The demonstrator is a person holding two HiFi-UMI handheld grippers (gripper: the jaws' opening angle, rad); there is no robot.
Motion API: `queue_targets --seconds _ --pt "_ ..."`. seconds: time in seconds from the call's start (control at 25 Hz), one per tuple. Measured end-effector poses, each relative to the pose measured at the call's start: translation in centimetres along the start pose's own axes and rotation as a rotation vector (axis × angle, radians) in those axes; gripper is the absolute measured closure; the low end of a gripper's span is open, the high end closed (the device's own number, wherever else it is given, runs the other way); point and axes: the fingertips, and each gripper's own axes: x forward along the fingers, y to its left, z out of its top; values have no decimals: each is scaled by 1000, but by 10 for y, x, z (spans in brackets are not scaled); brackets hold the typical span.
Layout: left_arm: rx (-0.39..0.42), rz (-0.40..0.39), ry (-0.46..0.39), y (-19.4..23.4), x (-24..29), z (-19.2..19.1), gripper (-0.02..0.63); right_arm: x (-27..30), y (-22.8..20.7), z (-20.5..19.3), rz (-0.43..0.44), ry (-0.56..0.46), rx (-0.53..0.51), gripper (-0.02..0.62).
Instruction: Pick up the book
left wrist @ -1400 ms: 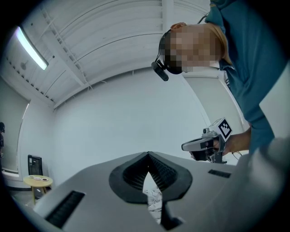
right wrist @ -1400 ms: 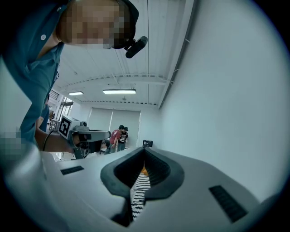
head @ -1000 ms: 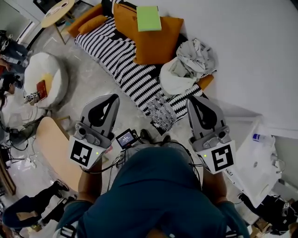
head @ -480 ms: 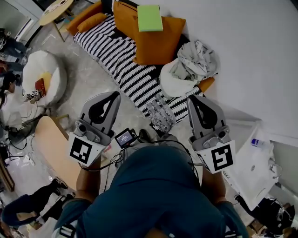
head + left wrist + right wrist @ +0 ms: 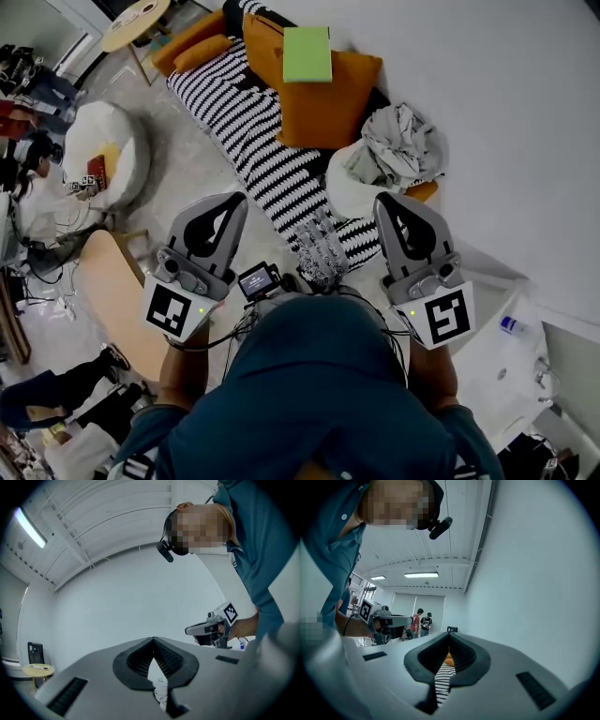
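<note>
Currently both grippers sit low in the head view, one each side of the person's torso. Left gripper [image 5: 232,201]: jaws fully closed, nothing between them. Right gripper [image 5: 387,201]: jaws meet tip to tip too, empty. Book [image 5: 307,53], green, lies flat at top centre of the head view on an orange cushion [image 5: 328,103]. The cushion rests on a black-and-white striped mattress [image 5: 246,131] by the white wall. Book is well apart from both grippers, untouched. Crumpled clothes [image 5: 398,136] lie right of the cushion. White beanbag [image 5: 112,150] at left, round table [image 5: 139,19] in the upper left corner.
</note>
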Motion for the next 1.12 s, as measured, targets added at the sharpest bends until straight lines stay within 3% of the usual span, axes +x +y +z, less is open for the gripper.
queue_targets --seconds 0.32,0.76,0.88,1.0,1.12 --pt "-1 34 29 -14 27 -4 604 -4 -29 -9 51 -12 18 581" --pt "-71 -20 -1 6 56 -19 604 8 -45 -15 -16 25 49 581" --pt "-129 -33 -44 27 67 -21 604 15 -48 -14 -40 31 53 581" --pt "-239 -45 -69 49 80 -29 604 21 -55 -12 -43 26 -12 581" --pt "-348 -78 -95 66 97 -37 604 25 -64 -16 -73 41 -11 581"
